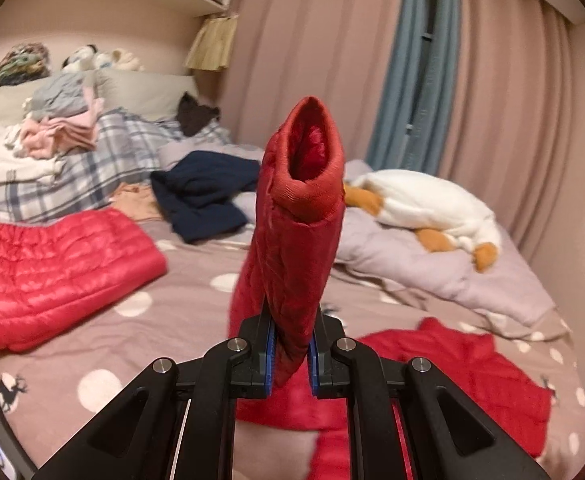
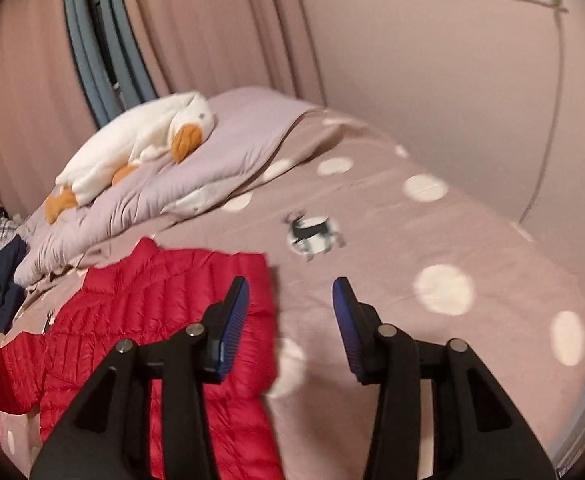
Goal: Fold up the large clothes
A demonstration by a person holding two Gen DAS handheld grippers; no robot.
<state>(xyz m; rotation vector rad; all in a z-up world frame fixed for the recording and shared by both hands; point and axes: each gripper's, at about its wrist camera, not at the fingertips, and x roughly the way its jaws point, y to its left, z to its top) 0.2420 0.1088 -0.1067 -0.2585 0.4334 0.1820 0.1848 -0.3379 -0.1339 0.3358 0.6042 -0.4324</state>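
Observation:
A red quilted down jacket (image 1: 464, 372) lies spread on the dotted bedsheet (image 1: 164, 344). My left gripper (image 1: 294, 320) is shut on one of its sleeves (image 1: 300, 208). The sleeve stands up between the blue pads with its open cuff pointing away from the camera. In the right wrist view the jacket's body (image 2: 164, 300) lies flat to the left under my right gripper (image 2: 290, 292). That gripper hovers above the jacket's right edge, open, with nothing between its fingers.
A second red jacket (image 1: 52, 264) lies folded at the left. Behind it are a navy garment (image 1: 204, 192) and a pile of clothes (image 1: 52, 132) on a plaid blanket. A white goose plush (image 2: 132, 140) rests on a bunched lilac duvet (image 2: 228, 160). Curtains and wall bound the bed.

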